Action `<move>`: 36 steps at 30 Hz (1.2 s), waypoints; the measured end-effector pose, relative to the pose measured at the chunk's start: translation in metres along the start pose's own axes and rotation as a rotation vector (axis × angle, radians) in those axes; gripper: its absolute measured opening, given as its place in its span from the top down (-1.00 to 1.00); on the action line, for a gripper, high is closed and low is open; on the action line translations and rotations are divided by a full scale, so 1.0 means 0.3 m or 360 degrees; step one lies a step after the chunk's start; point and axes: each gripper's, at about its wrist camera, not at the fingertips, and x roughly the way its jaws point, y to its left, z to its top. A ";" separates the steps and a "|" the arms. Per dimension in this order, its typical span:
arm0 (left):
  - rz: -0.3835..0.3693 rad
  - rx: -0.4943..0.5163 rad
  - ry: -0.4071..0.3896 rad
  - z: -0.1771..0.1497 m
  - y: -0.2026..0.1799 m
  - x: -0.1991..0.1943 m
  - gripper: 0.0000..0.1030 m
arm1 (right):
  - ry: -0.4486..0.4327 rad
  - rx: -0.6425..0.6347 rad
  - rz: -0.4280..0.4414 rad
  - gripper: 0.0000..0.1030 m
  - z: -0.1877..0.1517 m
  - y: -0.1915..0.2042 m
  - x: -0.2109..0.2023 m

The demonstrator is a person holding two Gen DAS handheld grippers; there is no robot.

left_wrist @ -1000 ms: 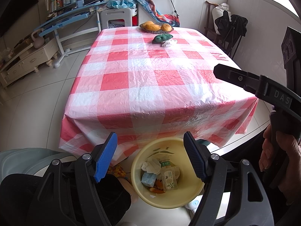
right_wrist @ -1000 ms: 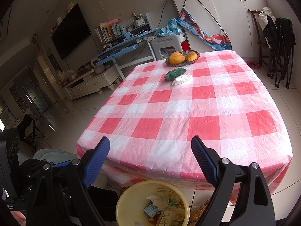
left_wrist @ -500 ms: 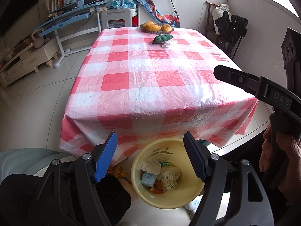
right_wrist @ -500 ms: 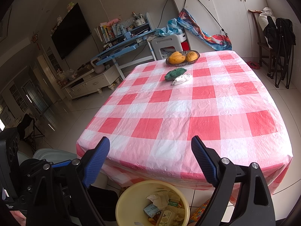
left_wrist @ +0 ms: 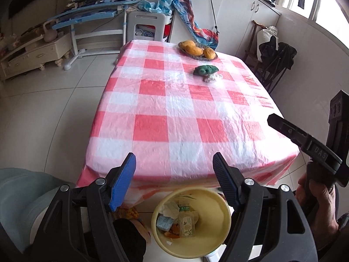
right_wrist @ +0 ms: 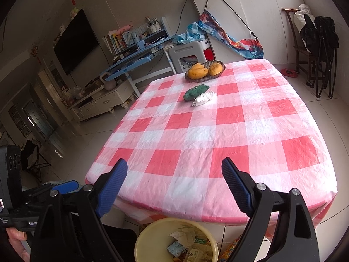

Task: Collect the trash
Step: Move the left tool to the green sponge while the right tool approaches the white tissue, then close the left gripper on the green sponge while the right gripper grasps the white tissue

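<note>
A yellow bin stands on the floor under the near table edge and holds tissue, a small carton and a bottle; it also shows in the right wrist view. On the red-checked tablecloth, far side, lie a green crumpled item and white crumpled trash, also seen in the right wrist view: the green item and the white trash. My left gripper is open and empty above the bin. My right gripper is open and empty at the near table edge.
A basket of mangoes sits at the table's far end. A grey stool and a blue desk stand behind. A chair with dark clothes is at the right. The right gripper's body shows at right in the left wrist view.
The left gripper has risen and tilted up, so the table looks nearer and the bin sits lower in view. The right gripper has barely moved. Both stay open.
</note>
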 end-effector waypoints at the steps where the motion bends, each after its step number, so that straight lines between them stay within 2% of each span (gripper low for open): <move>1: 0.0006 0.0015 -0.0003 0.031 0.000 0.014 -0.35 | 0.0005 -0.0010 -0.0008 -0.65 0.017 -0.004 0.008; 7: 0.0018 0.0149 -0.0008 0.220 -0.020 0.147 -0.35 | 0.0088 -0.0077 -0.0073 -0.64 0.127 -0.050 0.110; 15: -0.0033 0.0319 0.0002 0.469 -0.132 0.441 -0.35 | 0.0237 -0.0168 -0.0143 -0.64 0.276 -0.138 0.239; 20: -0.0090 0.0399 0.0042 0.569 -0.230 0.624 -0.35 | 0.0262 0.0022 -0.0093 -0.64 0.304 -0.257 0.261; 24: -0.0082 0.0521 0.0043 0.614 -0.307 0.721 -0.35 | 0.0273 0.0013 -0.0088 -0.64 0.334 -0.275 0.280; 27: -0.0098 0.0509 0.0070 0.656 -0.320 0.784 -0.35 | 0.0279 0.0022 -0.0074 -0.64 0.353 -0.282 0.306; 29: -0.0116 0.0486 0.0103 0.672 -0.308 0.823 -0.23 | 0.0291 0.0016 -0.0063 -0.64 0.361 -0.274 0.330; 30: -0.0131 0.0462 0.0128 0.682 -0.298 0.844 0.02 | 0.0298 0.0004 -0.0061 -0.64 0.363 -0.268 0.342; 31: -0.0138 0.0428 0.0158 0.690 -0.281 0.862 0.14 | 0.0307 -0.0016 -0.0063 -0.64 0.366 -0.259 0.356; 33: -0.0186 0.0351 0.0159 0.701 -0.241 0.866 0.20 | 0.0321 -0.0061 -0.0066 -0.64 0.371 -0.239 0.381; 36: -0.0158 0.0306 0.0160 0.714 -0.185 0.857 0.30 | 0.0329 -0.0089 -0.0042 -0.64 0.382 -0.210 0.421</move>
